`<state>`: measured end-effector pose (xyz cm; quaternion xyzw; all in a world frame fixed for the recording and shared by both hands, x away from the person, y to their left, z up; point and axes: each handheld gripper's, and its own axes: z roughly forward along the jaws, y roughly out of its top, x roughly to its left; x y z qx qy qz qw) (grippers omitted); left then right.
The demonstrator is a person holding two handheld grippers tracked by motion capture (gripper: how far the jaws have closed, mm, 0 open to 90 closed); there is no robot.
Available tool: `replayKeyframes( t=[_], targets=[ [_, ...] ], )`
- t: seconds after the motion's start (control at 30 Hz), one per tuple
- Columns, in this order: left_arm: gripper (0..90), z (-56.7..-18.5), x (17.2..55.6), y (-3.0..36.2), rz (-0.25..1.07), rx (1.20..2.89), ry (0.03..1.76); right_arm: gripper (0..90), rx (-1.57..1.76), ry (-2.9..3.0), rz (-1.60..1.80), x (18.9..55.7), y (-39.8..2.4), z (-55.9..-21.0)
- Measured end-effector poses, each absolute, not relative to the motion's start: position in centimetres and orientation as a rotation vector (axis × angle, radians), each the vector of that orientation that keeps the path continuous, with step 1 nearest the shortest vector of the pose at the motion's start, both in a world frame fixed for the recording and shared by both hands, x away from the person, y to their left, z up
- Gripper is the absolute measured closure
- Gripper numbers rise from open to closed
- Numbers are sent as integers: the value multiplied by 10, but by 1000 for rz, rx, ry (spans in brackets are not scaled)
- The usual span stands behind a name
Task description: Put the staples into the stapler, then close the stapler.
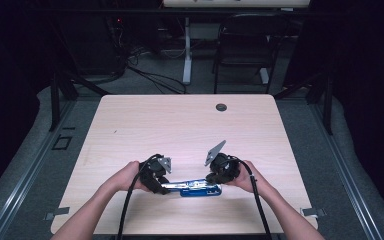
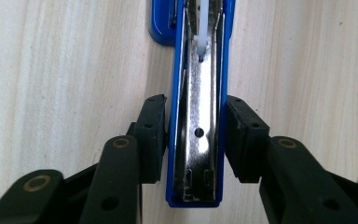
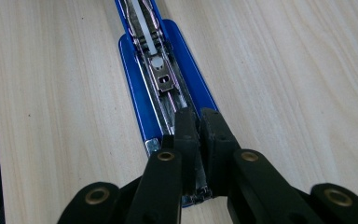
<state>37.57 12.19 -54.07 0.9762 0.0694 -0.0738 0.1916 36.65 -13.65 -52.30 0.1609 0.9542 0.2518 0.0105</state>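
Step in hand: you have the blue stapler (image 1: 192, 188) lying opened flat on the table (image 1: 180, 120), one gripper at each end — this reads as work on the staple channel, loading or clearing it.
Left gripper (image 1: 156, 183): its jaws stand narrow, one pad on each long side of the stapler's blue body at the end nearest that camera; in the left gripper view (image 2: 196, 140) the pads look pressed to the walls, so you are steadying the body.
Right gripper (image 1: 214, 177): the jaws are nearly together, pinched on a thin metal part at the stapler's other end (image 3: 199, 140) — the pads meet over the silver rail.
Where the stapler is: near the table's 6 o'clock edge, lying across from 9 to 3 o'clock, between your two hands.
How it looks: blue plastic shell, bright silver channel down the middle with a small hole in it, a white pusher piece (image 2: 202, 39) farther along; whether staples sit in the channel I cannot tell.
Next move: keep the left grip firm and draw or press the pinched part straight along the channel — a sideways pull would likely twist the stapler out of your left jaws.
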Motion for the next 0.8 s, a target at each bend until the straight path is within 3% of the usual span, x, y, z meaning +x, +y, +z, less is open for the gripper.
replayKeyframes(
  t=[0.8],
  targets=[
    [647,-529,375,118,-178,2776,151,867,555,2938,823,366,-147,-519]
  ],
)
